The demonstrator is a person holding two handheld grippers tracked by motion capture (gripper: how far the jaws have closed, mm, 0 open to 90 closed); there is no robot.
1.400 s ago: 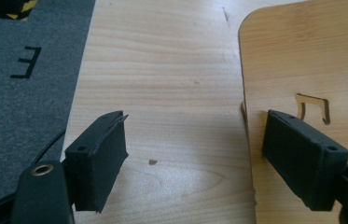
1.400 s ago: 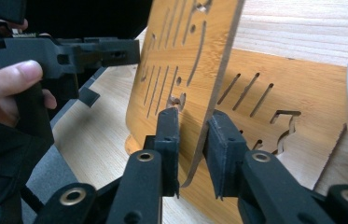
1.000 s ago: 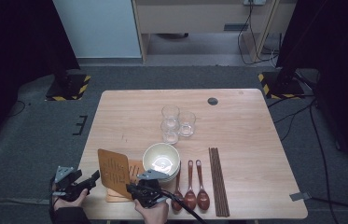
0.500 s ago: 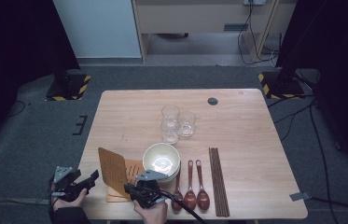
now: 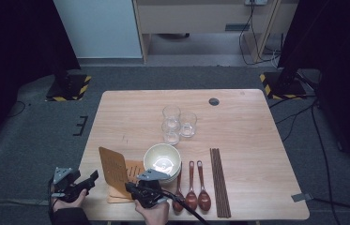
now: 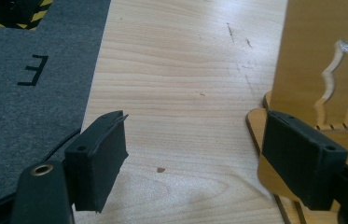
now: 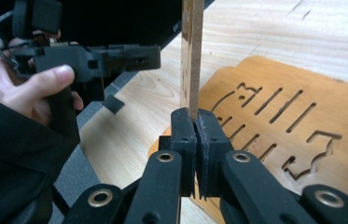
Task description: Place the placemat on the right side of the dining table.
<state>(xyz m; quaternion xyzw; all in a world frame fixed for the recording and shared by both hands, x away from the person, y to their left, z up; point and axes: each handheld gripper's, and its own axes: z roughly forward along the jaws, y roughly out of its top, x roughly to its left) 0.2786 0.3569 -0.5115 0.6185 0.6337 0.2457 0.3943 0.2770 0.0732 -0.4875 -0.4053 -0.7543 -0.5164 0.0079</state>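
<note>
A thin wooden board with cut-out slots stands upright on its edge at the table's front left. My right gripper is shut on its lower edge; in the right gripper view the jaws pinch the board's edge. A second wooden board with the same cut-outs lies flat beneath it. My left gripper stands open at the table's front left corner, apart from both boards. In the left gripper view its jaws are wide apart over bare wood, and the upright board rises at the right.
A pale bowl sits just right of the boards. Three clear glasses stand mid-table. Three brown spoons and dark chopsticks lie to the right. The table's left edge drops to grey carpet.
</note>
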